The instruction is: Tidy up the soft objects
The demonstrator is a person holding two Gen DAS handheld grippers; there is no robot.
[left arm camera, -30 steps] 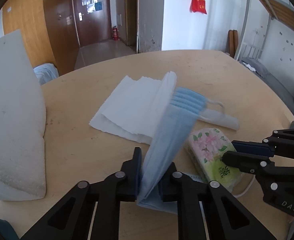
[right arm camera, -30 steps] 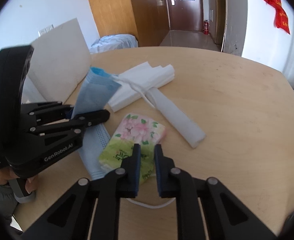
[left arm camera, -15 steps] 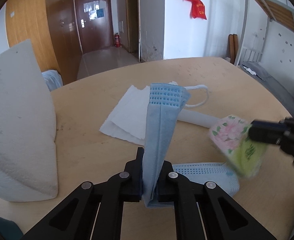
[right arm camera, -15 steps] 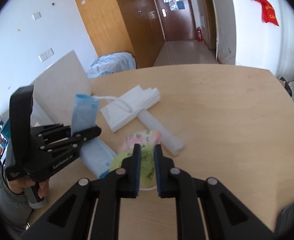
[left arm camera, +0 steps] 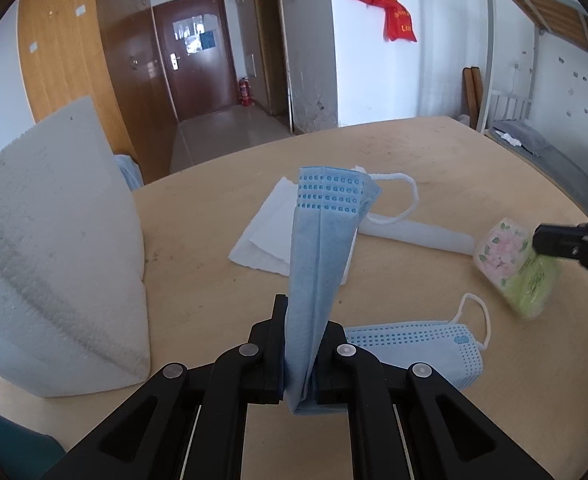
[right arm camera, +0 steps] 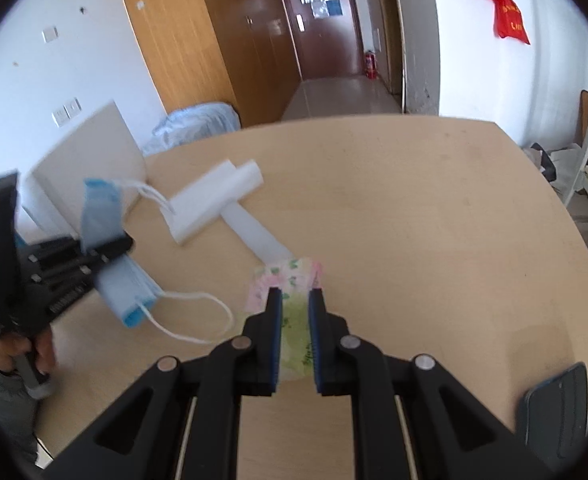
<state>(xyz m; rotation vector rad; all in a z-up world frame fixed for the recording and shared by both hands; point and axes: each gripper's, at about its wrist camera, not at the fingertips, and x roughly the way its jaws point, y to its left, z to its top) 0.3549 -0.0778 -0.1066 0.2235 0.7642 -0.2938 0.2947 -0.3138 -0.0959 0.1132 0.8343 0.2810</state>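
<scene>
grippers each hold something above the round wooden table (left arm camera: 198, 240). left gripper (left arm camera: 299, 354) is pinched tight on a blue face mask (left arm camera: 326, 240), which stands up from between its fingers with the dotted edge at the top and white ear loops trailing off to the side. right gripper (right arm camera: 295, 322) is clamped on a floral tissue pack (right arm camera: 290, 292), pink flowers at the far end and green at the near end; in the left wrist view the pack (left arm camera: 514, 264) appears lifted off the tabletop at the right edge. a second blue face mask (left arm camera: 414, 350) lies flat on the table just beside the left gripper, one ear loop curling outward. farther back lies a stack of white paper towels (left arm camera: 268, 232), with a white foam strip (left arm camera: 418, 236) touching its edge. a large white foam board (left arm camera: 54, 248) stands at the table's left side.
</scene>
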